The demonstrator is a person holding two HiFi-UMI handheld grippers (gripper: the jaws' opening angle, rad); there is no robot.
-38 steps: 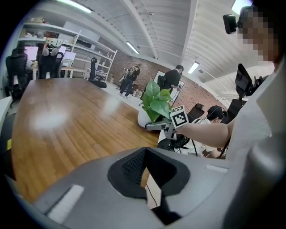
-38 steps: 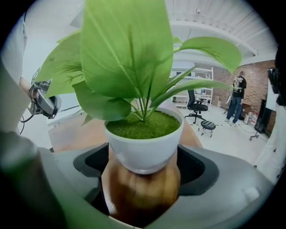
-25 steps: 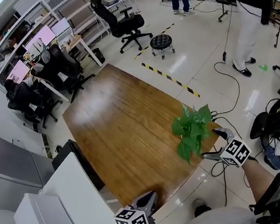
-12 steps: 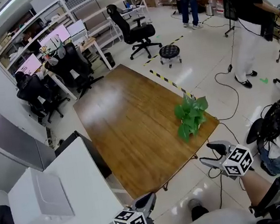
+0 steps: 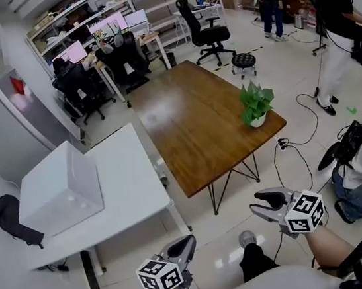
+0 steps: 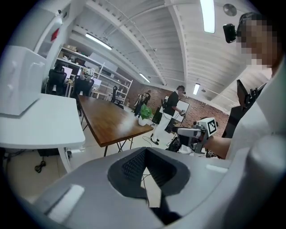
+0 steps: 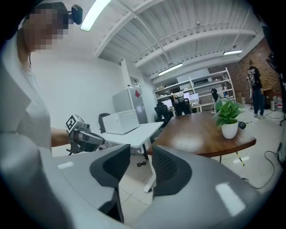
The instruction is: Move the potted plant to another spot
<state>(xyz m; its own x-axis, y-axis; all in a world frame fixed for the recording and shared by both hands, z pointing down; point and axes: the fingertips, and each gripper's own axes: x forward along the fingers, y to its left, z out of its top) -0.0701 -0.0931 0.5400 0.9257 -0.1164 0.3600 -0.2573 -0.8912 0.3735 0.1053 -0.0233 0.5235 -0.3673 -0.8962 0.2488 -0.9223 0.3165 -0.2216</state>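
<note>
one potted plant [image 5: 256, 104], leaves overhanging pot rim

Bright and even throughout, lit from above by long ceiling tube lights [image 6: 208, 15]. Pale soft glare on the polished wooden tabletop [image 5: 193, 132] and white sheen spots on the glossy floor [image 5: 205, 247]. Shadows faint and short, tucked under the furniture. Heavy fisheye bending in both gripper views, with straight beams bowed and corners gone black. Close-up fingers [image 7: 170, 172] soft and out of focus there, the far room crisper. Head view stretched towards its edges, otherwise sharp.
</note>
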